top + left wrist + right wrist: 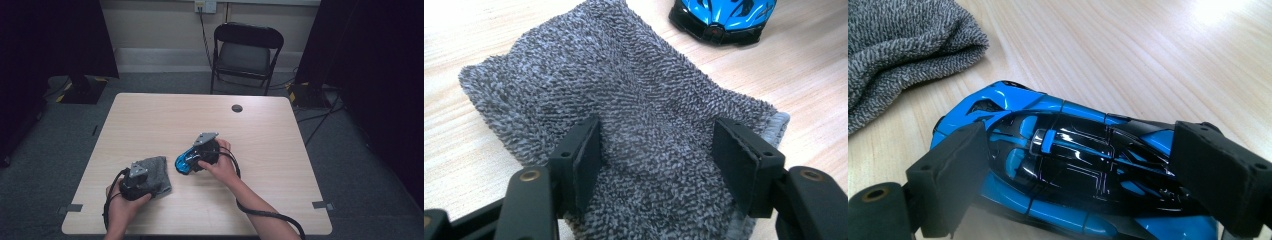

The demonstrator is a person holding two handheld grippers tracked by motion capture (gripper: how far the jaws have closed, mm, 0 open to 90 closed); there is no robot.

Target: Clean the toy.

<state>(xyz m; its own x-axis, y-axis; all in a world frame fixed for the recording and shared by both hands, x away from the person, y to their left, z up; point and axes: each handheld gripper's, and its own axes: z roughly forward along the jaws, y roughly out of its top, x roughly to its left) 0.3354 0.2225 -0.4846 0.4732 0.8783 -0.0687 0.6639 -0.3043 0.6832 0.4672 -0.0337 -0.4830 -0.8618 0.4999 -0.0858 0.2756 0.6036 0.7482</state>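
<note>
- My left hand-held gripper (656, 165) is released, jaws spread over the grey towel (624, 115), lower left of the high view.
- My right hand-held gripper (1073, 170) straddles the blue toy car (1068, 175), seemingly unclamped.
- Car sits on the table (280, 145) beside the towel; wiping looks undone.

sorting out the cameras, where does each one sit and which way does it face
High view: above the person's side, facing forward and down on the table; forearms and both tools show.
Left gripper view: on the left tool, looking down its open jaws at the cloth.
Right gripper view: on the right tool, jaws either side of the car.
Shared: cloth and car.
</note>
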